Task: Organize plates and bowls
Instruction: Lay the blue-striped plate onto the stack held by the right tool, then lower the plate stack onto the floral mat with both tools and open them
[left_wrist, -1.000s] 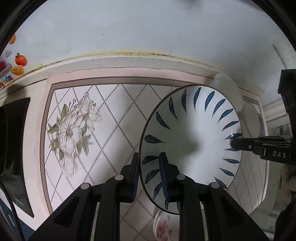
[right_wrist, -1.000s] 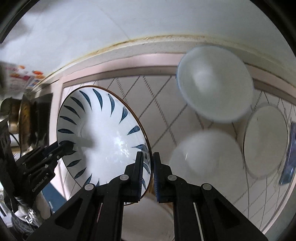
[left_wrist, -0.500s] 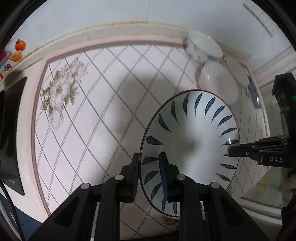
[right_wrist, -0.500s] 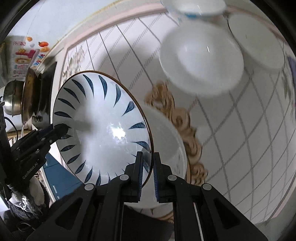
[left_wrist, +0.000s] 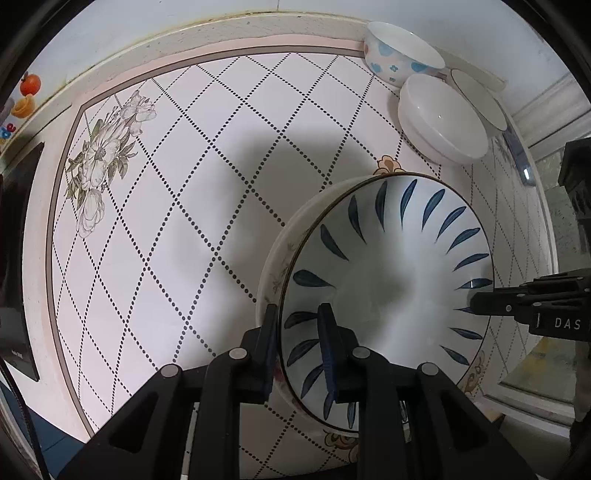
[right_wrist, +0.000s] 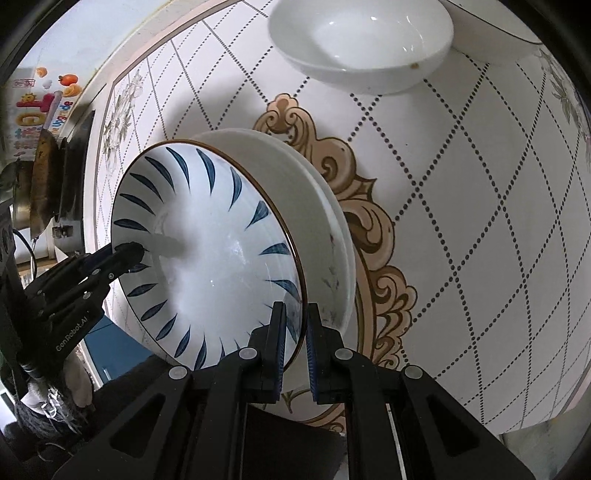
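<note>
A large white bowl with blue leaf strokes (left_wrist: 391, 280) (right_wrist: 207, 251) is held by both grippers on opposite rims. My left gripper (left_wrist: 297, 347) is shut on its near rim; it shows in the right wrist view (right_wrist: 129, 254) at the bowl's left edge. My right gripper (right_wrist: 295, 332) is shut on the other rim and shows in the left wrist view (left_wrist: 480, 302). The bowl sits in or just above a white floral bowl (left_wrist: 273, 273) (right_wrist: 328, 236) on the tiled counter (left_wrist: 184, 184).
A plain white bowl (left_wrist: 443, 122) (right_wrist: 362, 40), a blue-patterned bowl (left_wrist: 399, 51) and a white plate (left_wrist: 476, 96) stand at the counter's far right corner by the wall. A black stove (left_wrist: 14, 258) lies at the left, with pots (right_wrist: 33, 192).
Both grippers have carried the blue-leaf bowl down and back towards the near edge, onto the white floral bowl. Both grips are unchanged.
</note>
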